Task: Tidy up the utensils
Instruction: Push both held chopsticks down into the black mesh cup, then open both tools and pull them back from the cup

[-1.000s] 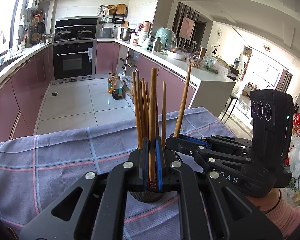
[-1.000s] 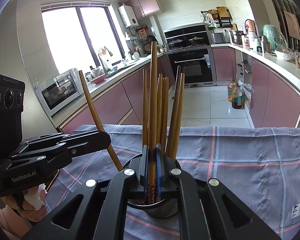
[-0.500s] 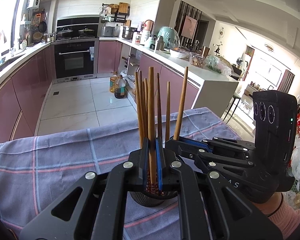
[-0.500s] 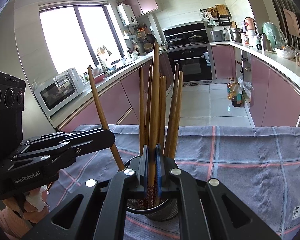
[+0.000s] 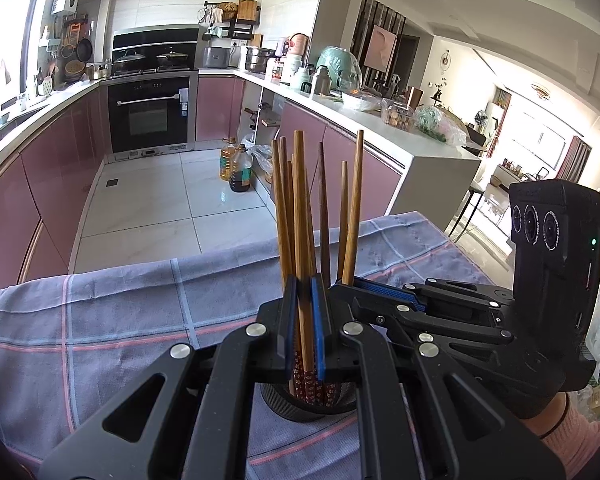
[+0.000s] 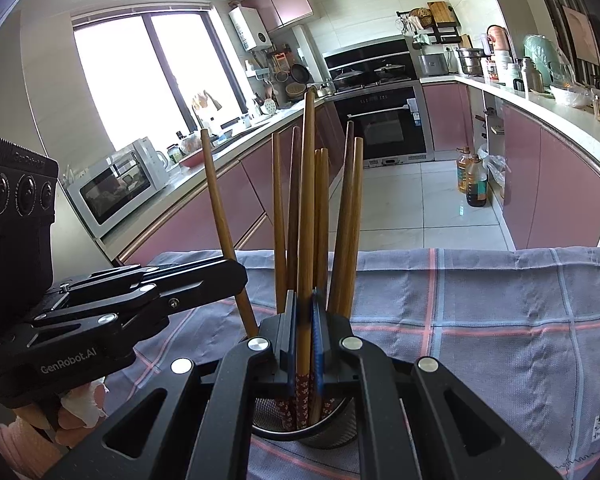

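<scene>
A dark mesh holder (image 5: 284, 406) (image 6: 334, 428) stands on the checked blue-grey cloth (image 5: 100, 320) (image 6: 480, 320), with several wooden chopsticks upright in it. My left gripper (image 5: 304, 292) is shut on one chopstick (image 5: 299, 200), whose patterned lower end reaches into the holder. My right gripper (image 6: 305, 300) is shut on another chopstick (image 6: 308, 184) that also goes down into the holder. Each view shows the other tool from the side: the right gripper (image 5: 342, 285) at the holder's right, the left gripper (image 6: 240, 276) at its left with its chopstick (image 6: 218, 208) leaning.
The cloth-covered table ends just behind the holder, with tiled kitchen floor beyond. Pink cabinets and counters line both sides, and oil bottles (image 5: 240, 168) stand on the floor. A person's hand (image 5: 572, 432) (image 6: 80, 404) holds each tool close beside the holder.
Both held chopsticks stand a little straighter and closer to the bunch. The left gripper's chopstick has shifted toward the holder's rim. Both grippers stay shut.
</scene>
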Action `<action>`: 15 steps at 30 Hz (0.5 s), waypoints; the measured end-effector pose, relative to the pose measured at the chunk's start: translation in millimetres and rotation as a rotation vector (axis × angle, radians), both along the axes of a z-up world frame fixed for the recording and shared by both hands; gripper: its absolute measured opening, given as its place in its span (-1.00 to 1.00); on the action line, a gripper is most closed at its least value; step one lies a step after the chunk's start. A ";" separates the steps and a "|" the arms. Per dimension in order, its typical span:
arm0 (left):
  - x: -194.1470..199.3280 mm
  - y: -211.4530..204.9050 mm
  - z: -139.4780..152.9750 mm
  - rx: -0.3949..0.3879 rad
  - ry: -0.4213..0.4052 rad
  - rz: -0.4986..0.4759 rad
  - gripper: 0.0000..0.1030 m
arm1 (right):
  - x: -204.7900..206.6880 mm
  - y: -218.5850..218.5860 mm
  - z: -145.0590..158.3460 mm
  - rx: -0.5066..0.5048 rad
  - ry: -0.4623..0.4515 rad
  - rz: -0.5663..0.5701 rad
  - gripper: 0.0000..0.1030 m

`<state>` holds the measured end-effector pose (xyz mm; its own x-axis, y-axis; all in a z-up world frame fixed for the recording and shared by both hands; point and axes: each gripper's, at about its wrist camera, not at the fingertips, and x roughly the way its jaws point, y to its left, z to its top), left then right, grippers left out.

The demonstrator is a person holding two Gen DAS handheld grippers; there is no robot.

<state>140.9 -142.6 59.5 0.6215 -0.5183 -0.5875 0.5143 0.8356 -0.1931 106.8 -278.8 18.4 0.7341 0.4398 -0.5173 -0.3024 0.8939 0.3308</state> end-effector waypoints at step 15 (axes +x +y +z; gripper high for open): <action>14.6 -2.2 -11.5 0.006 0.025 0.008 -0.84 | 4.7 2.4 -0.7 -0.001 0.005 -0.004 -0.88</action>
